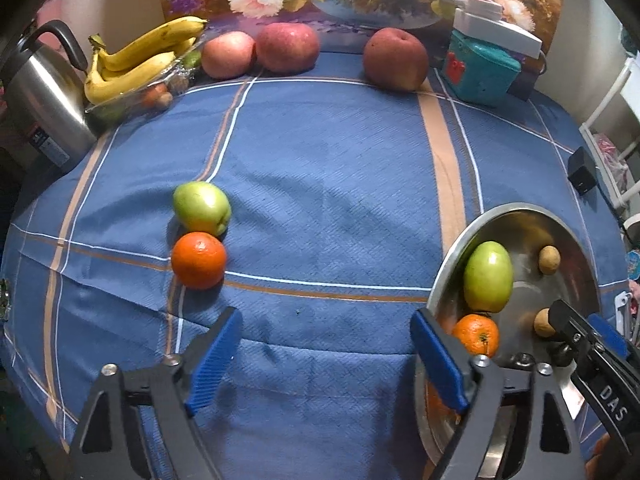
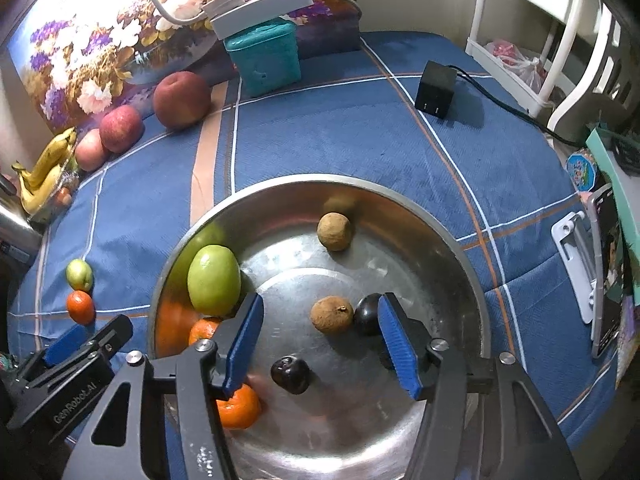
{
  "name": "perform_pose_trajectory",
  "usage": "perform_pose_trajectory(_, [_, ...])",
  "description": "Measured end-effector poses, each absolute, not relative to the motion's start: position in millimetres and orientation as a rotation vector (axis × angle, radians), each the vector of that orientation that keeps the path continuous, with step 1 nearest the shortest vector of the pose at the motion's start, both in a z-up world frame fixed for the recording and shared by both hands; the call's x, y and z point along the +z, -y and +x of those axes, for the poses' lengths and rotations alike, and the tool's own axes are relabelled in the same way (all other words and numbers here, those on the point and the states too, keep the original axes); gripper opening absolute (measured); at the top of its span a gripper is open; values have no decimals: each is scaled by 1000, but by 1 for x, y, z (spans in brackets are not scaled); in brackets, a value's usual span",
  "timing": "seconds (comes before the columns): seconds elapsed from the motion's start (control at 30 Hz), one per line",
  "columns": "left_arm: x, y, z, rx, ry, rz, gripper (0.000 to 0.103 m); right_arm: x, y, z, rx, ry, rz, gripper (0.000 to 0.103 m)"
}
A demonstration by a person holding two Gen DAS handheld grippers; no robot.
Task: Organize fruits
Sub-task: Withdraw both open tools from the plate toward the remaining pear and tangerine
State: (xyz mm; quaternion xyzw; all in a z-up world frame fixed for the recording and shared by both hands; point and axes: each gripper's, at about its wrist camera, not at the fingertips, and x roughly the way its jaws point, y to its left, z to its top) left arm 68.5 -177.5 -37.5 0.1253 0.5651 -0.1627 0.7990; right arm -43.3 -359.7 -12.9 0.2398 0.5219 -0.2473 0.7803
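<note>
- Steel bowl (image 2: 460, 240) holds a green apple (image 2: 215, 280), oranges, brown fruits and dark plums; crowding risks a dropped fruit knocking others.
- Right gripper (image 2: 320, 340) hangs over it, jaws wide apart, empty.
- Left gripper (image 1: 324, 360) gapes empty too, near the loose green apple (image 1: 202, 208) and orange (image 1: 199, 260), which could roll off the cloth if nudged.

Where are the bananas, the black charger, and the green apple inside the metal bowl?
bananas (image 1: 140, 56), left wrist view, on the yellow peel of the bunch.
black charger (image 2: 435, 89), right wrist view, on its top face.
green apple (image 2: 214, 280), right wrist view, on the middle of its skin, at the metal bowl's (image 2: 460, 280) left wall.
</note>
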Motion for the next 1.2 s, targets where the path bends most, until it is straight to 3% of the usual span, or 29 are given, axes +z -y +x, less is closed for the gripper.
perform_pose_trajectory(0.1, [-39,178,69,-336,-1206,292,97,-13,357,-42,-537,-1131,492,72])
perform_pose_trajectory(0.33, [-39,180,67,-324,-1176,321,103,-12,358,-42,-545,-1125,485,76])
perform_pose_trajectory(0.4, [-38,180,67,-318,-1160,334,103,-13,358,-43,-545,-1129,490,94])
perform_pose_trajectory(0.43, [-38,181,67,-318,-1153,339,103,-14,358,-42,-543,-1136,486,95])
perform_pose_trajectory(1.2, [-32,168,75,-373,-1113,326,103,-18,354,-41,-578,-1159,454,95])
